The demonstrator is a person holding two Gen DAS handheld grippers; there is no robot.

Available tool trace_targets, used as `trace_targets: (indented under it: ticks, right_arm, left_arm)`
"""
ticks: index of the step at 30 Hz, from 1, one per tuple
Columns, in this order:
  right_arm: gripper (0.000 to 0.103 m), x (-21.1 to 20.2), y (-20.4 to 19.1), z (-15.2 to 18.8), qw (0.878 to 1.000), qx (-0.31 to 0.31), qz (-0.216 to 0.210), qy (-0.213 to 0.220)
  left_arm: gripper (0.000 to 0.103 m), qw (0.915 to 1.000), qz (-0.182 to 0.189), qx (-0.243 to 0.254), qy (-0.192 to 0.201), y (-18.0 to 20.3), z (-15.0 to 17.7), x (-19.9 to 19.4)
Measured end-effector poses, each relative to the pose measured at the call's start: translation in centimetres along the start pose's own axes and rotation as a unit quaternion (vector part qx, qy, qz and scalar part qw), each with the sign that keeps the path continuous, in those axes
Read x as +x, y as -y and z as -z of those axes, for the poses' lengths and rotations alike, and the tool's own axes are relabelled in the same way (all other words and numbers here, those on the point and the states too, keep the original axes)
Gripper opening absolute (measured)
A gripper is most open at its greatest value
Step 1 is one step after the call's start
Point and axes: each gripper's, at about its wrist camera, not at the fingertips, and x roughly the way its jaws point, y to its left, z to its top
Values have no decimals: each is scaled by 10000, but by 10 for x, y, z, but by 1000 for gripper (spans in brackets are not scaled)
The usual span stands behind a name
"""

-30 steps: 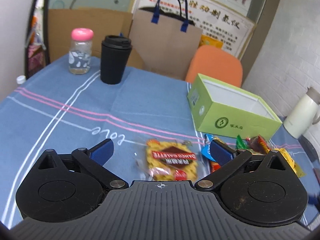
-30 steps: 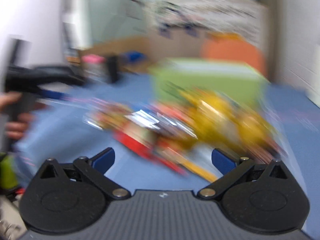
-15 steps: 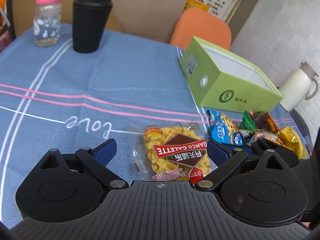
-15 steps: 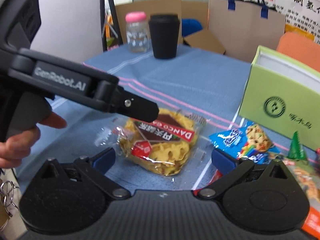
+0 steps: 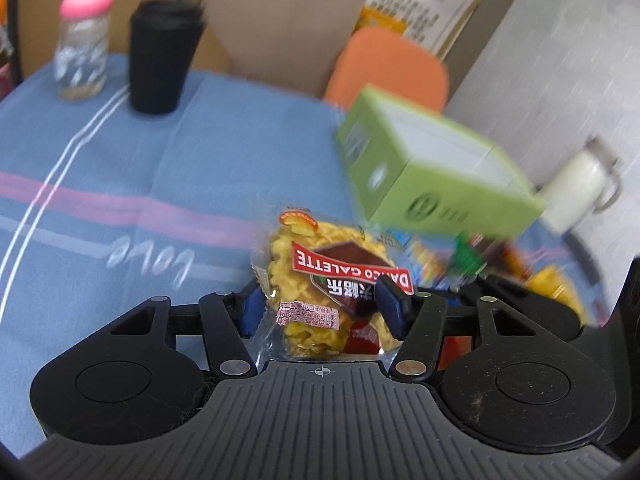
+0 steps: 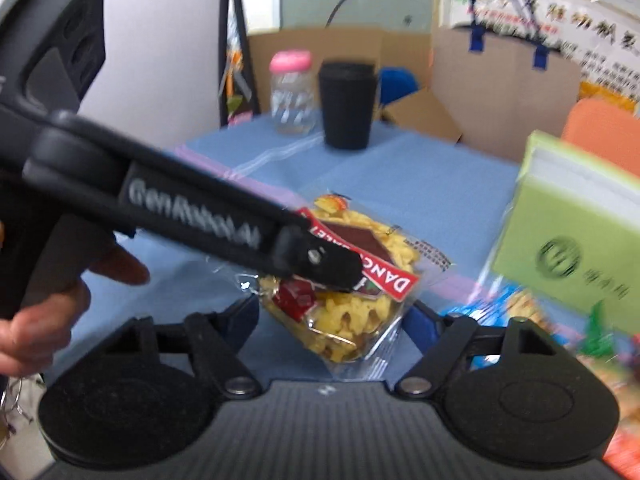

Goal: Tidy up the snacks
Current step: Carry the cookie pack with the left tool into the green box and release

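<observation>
Clear-wrapped galette snack pack clamped between left tool fingers, lifted above blue-clothed surface near green box; right tool spread wide beneath it, gripping nothing.

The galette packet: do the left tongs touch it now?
Touching. The left wrist view shows both blue pads pressed against the galette packet.
</observation>
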Motion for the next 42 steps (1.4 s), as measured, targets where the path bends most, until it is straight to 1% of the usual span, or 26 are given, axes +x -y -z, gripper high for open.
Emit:
trace_targets:
  ticks: [3,5,6,9,11,12,14,15,16,17,18,22,24,25,28,31,34,36,39,42]
  right_arm:
    - [81,-21,22,-31,9989,-127,316,310]
    - [81,-28,44,-52,9971,-205,604,412]
    - [81,-28,58,-62,9962,-196,737,418]
    - [81,-22,106,-83,9953,30,937,231]
    - [81,-10,134,-87,9950,222,971,2]
    - [81,-3,147,-87,9949,351,935,-128]
    - [81,17,167,-89,9943,561,819,-384]
    - [81,22,176,-88,9939,650,768,-460]
    - [81,24,182,-87,9935,707,739,-493]
    - [81,22,185,-88,9933,722,773,-458]
    - [83,15,188,-87,9933,693,853,-355]
    - [90,-30,190,-75,9923,733,987,168]
    - [93,-57,185,-62,9907,656,1132,380]
    - [93,-68,181,-55,9894,628,1215,483]
    - [93,-103,169,-21,9858,626,1407,667]
    - [93,-125,154,6,9812,529,1726,683]
    - [93,-142,142,30,9777,420,1957,629]
    - [93,-146,142,44,9775,523,1970,551]
    - [93,-143,152,64,9753,882,1991,376]
    - [93,-139,161,80,9732,1106,2001,257]
  left_arm:
    - [43,9990,208,219,341,26,-37,-2]
    - [45,9970,336,434,542,46,-66,6]
    - [45,9963,405,498,579,54,-81,15]
    - [47,9955,543,609,493,74,-121,52]
    - [47,9959,570,628,321,85,-137,82]
    - [47,9962,539,634,246,89,-142,96]
    - [52,9975,422,564,55,91,-145,123]
    - [53,9982,318,510,19,88,-146,131]
    - [57,9987,207,467,53,86,-146,135]
    - [63,9989,97,441,115,83,-146,136]
    - [65,9989,11,427,189,82,-145,133]
    - [73,9976,-50,470,508,83,-136,105]
    - [75,9961,-124,579,652,90,-126,90]
    - [78,9952,-205,674,686,95,-120,84]
    - [79,9918,-429,915,788,114,-93,69]
    - [80,9892,-489,1118,814,134,-68,61]
    - [81,9887,-418,1248,715,151,-46,58]
    - [82,9884,-349,1335,635,161,-33,58]
    - [82,9888,-373,1347,517,173,-17,59]
    - [82,9899,-412,1299,393,180,-5,61]
